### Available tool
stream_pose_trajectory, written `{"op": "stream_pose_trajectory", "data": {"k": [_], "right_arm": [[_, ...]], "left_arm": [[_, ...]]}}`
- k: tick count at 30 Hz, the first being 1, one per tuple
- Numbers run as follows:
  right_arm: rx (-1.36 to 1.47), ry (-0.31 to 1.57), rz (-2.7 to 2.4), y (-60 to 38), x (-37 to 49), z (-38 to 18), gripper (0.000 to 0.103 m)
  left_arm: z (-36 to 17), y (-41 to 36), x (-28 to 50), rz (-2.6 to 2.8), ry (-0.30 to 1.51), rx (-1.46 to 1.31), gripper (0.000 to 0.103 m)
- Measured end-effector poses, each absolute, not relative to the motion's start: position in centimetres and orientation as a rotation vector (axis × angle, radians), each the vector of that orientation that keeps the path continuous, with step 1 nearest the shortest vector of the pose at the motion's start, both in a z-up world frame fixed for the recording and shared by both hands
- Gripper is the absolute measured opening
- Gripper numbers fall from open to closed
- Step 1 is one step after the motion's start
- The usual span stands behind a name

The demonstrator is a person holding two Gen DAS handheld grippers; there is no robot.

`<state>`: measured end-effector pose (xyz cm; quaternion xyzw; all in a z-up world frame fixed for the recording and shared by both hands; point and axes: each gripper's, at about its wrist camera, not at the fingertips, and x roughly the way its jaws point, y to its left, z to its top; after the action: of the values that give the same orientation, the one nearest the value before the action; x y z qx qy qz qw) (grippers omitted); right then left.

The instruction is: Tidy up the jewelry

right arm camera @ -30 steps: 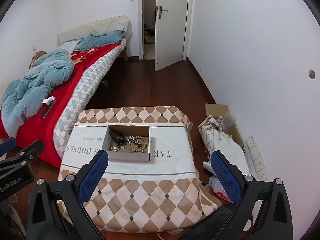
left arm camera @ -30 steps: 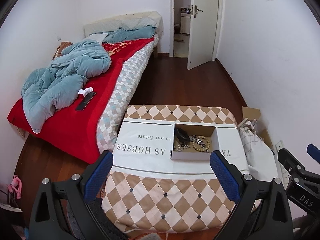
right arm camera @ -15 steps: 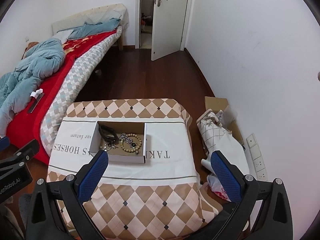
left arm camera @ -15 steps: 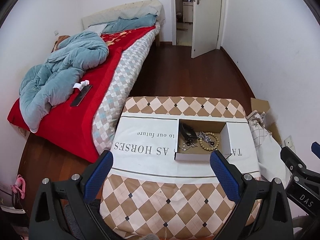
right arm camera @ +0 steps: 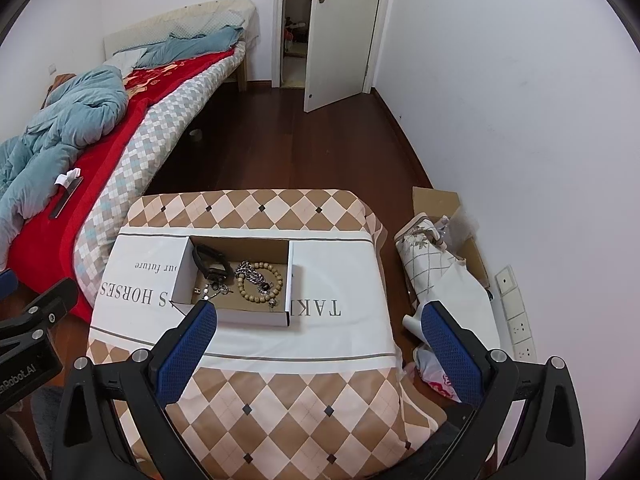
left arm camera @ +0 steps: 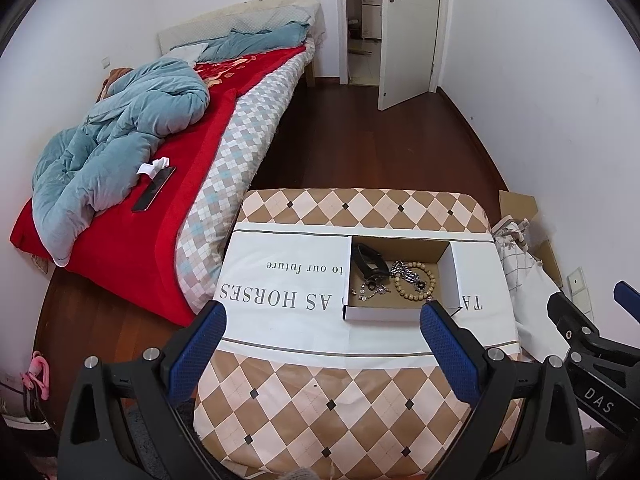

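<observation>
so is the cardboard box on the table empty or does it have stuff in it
Not empty: the box holds a bead bracelet, a chain and a black band.

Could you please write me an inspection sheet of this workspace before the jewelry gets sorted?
Surface: cloth-covered table, checked pattern with a printed white band.
Job's things: open cardboard box holding a wooden bead bracelet, a silver chain, a black strap and small silver pieces.
Clutter: nothing seen on the table outside the box.
Grippers: left gripper and right gripper both open, empty, above the table's near side.
Cables: nothing seen.
Surroundings: bed to the left, open door, bags by the wall.
</observation>
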<state>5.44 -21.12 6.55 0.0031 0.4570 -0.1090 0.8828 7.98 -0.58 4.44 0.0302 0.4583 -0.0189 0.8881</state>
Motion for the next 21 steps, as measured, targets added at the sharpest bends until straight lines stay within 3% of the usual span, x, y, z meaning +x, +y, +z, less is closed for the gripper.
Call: {"op": "stream_pose_trajectory", "data": {"k": [21], "right_arm": [[-0.001,0.948,-0.209,-20.97,5.36,6.96,0.103]], "left_arm": [[4.51,-0.49,7.64,-0.033,0.947,0.063,0.099]]}}
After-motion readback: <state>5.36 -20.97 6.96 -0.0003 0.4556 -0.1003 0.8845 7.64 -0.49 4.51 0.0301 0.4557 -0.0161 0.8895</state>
